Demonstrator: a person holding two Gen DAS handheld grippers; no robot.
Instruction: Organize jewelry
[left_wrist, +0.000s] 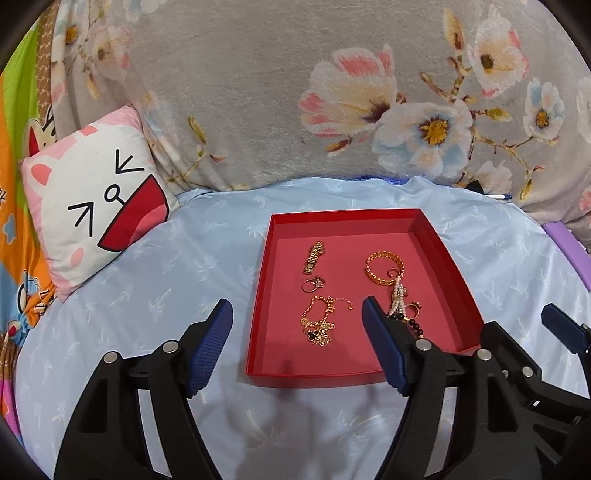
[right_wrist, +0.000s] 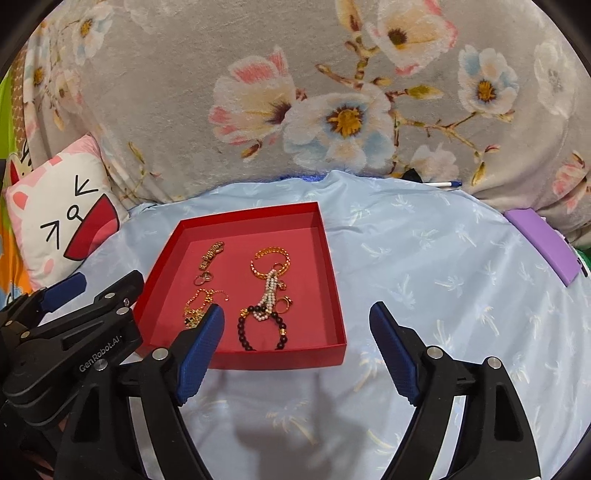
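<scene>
The jewelry lies all inside the red box (right_wrist: 334, 295) on the blue sheet (right_wrist: 424, 277), at my 12 o'clock. My left gripper (left_wrist: 297, 345) and right gripper (right_wrist: 295, 349) hang wide apart, holding nothing. I judge the sorting nearly done; next I must separate the pearl string (right_wrist: 269, 291) from the gold bangle (right_wrist: 271, 263).

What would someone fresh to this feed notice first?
The red tray on the pale blue bedsheet stands out, holding gold jewelry and a black bead bracelet at its near edge. Both tongs, left and right, hang open before it. A cat-face pillow leans at the far left.
</scene>
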